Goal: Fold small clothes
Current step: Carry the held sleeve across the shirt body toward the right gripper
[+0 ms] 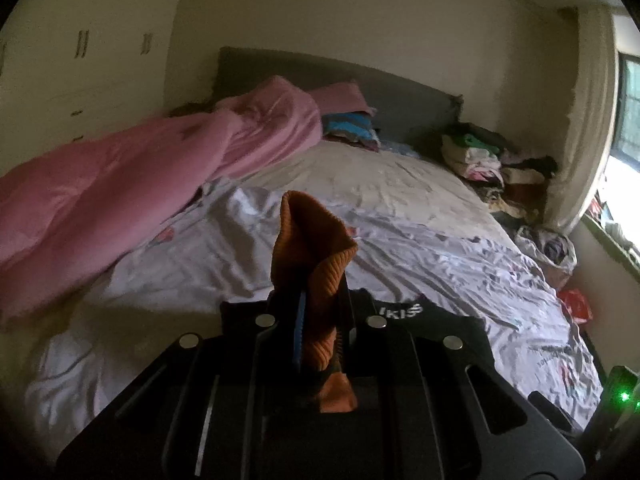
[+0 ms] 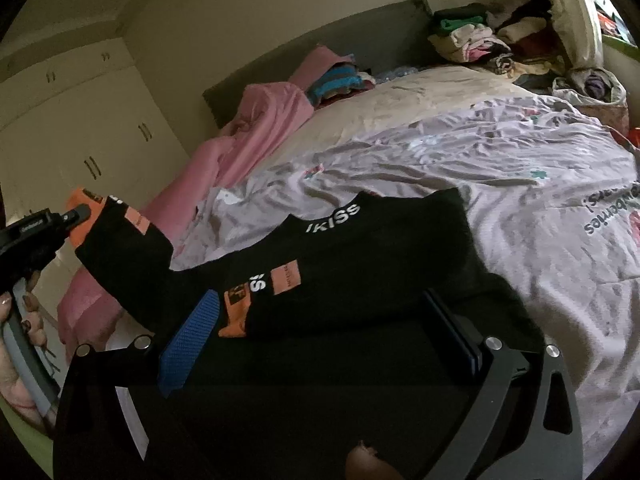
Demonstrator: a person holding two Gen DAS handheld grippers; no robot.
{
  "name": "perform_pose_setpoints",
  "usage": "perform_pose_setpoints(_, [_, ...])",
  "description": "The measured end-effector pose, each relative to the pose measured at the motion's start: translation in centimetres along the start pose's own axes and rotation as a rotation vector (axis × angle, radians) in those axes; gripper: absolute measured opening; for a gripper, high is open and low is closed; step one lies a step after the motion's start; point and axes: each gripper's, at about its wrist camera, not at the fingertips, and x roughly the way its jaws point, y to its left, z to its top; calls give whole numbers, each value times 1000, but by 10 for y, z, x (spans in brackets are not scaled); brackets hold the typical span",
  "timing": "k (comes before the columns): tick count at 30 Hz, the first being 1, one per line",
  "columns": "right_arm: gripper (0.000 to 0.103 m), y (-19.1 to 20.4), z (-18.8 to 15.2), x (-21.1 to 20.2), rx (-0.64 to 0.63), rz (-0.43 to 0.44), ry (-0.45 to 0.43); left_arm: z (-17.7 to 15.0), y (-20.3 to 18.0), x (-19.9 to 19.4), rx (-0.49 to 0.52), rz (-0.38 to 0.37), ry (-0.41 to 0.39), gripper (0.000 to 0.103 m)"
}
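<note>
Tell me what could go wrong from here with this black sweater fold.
1. The left gripper pinches only the orange cuff, so the ribbed edge might slip out while the sleeve hangs lifted.
2. The right gripper stands open around the black sweater, so the body may drag and bunch.
3. The wrinkled bedsheet could leave the fold uneven.

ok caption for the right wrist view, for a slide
Left gripper lifts the orange cuff of a black sweater spread on the bed.
</note>
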Motion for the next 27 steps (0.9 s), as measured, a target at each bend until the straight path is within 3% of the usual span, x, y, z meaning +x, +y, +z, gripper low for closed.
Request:
perform_pose_setpoints(7, [99,-14,3,-12,17,-10,-26,-7,-34,14,43,-51,24,6])
perform_pose_setpoints(18, [99,-38,5,-15,55,-49,-39,-27,-55,41,44,-154,80,5])
perform_pose_setpoints(27, [99,-66,5,-17,105,-131,-41,-60,-75,73,58,-247,158,5])
